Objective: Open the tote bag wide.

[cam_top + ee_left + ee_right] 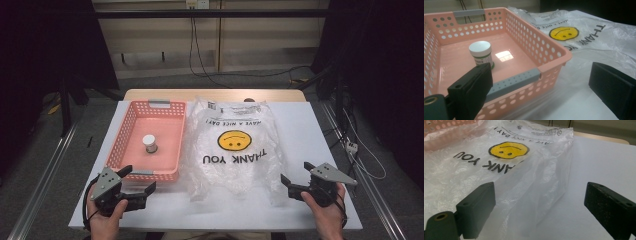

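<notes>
I hold the left claw (pixel 139 179) at the near left edge of the white desk (pixel 320 130), its jaws apart with nothing between them. It sits just beside the near wall of the pink perforated plastic basket (pixel 131 120), with one jaw tip close to the basket's grey near handle (pixel 142 173). In the left gripper view, that near wall and handle stand between the jaws and the small white-capped round jar with a green label (pixel 481 53). The jar stands upright on the basket floor, roughly central, clear of all four walls.

I hold the right claw (pixel 296 174) at the near right of the desk, jaws apart and empty. In the right gripper view, the near right edge of the crinkled translucent plastic bag with a yellow smiley face and "THANK YOU" print (pixel 506 167) lies between the jaws; I cannot tell whether the left jaw touches the film.

The bag lies flat in the middle of the desk, with its left edge against the basket's right wall. Its print reads upside down from my side.

Black cables (pixel 200 55) trail over the floor beyond the desk. A metal rail (pixel 42 180) runs along the left side of the desk.
</notes>
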### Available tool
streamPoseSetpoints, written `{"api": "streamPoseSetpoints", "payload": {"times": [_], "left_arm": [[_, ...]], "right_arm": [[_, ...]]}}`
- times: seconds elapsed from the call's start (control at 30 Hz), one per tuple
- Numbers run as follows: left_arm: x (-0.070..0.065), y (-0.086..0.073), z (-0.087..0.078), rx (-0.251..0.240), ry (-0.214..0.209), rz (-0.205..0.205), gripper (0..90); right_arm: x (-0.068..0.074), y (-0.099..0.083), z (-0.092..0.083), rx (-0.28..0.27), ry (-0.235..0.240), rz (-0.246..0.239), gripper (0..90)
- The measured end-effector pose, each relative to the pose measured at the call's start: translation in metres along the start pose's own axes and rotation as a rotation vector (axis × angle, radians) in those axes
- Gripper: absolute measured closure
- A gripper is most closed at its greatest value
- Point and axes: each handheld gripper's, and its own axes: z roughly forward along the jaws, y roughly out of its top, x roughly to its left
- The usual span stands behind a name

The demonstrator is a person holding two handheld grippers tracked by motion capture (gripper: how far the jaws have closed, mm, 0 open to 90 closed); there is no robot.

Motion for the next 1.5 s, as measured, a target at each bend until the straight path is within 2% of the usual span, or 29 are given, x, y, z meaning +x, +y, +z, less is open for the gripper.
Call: {"api": "streamPoseSetpoints", "payload": {"times": [0.3,0.73,0.8,1.1,1.23,1.27,1.3,1.33,1.37,1.5], "left_arm": [[-0.002,0.0,0.002,0.01,-0.004,0.001,4.9],[-0.002,0.0,0.003,0.02,-0.013,0.006,4.9],[-0.002,0.0,0.003,0.02,-0.012,-0.006,4.9],[-0.002,-0.001,0.003,0.021,-0.013,0.005,4.9],[-0.002,-0.001,0.004,0.022,-0.011,0.007,4.9],[-0.002,-0.001,0.004,0.026,-0.014,0.012,4.9],[-0.002,-0.002,0.004,0.029,-0.019,0.013,4.9],[-0.002,-0.002,0.004,0.032,-0.02,0.02,4.9],[-0.003,-0.002,0.005,0.031,-0.023,0.017,5.0],[-0.003,-0.003,0.004,0.033,-0.027,0.029,5.0]], "right_arm": [[-0.001,-0.001,0.001,0.005,0.025,0.006,9.3],[0.01,0.009,0.004,-0.009,0.089,-0.028,7.4],[0.018,0.011,0.007,0.01,0.114,-0.042,7.8],[0.037,0.02,0.015,0.042,0.155,-0.078,13.3],[0.051,0.025,0.022,0.059,0.205,-0.118,13.1],[0.051,0.025,0.022,0.059,0.205,-0.118,13.1],[0.055,0.029,0.026,0.065,0.242,-0.111,12.5],[0.055,0.029,0.026,0.065,0.242,-0.111,12.5],[0.059,0.033,0.031,0.092,0.287,-0.082,11.8],[0.069,0.038,0.039,0.117,0.31,-0.106,13.5]]}}
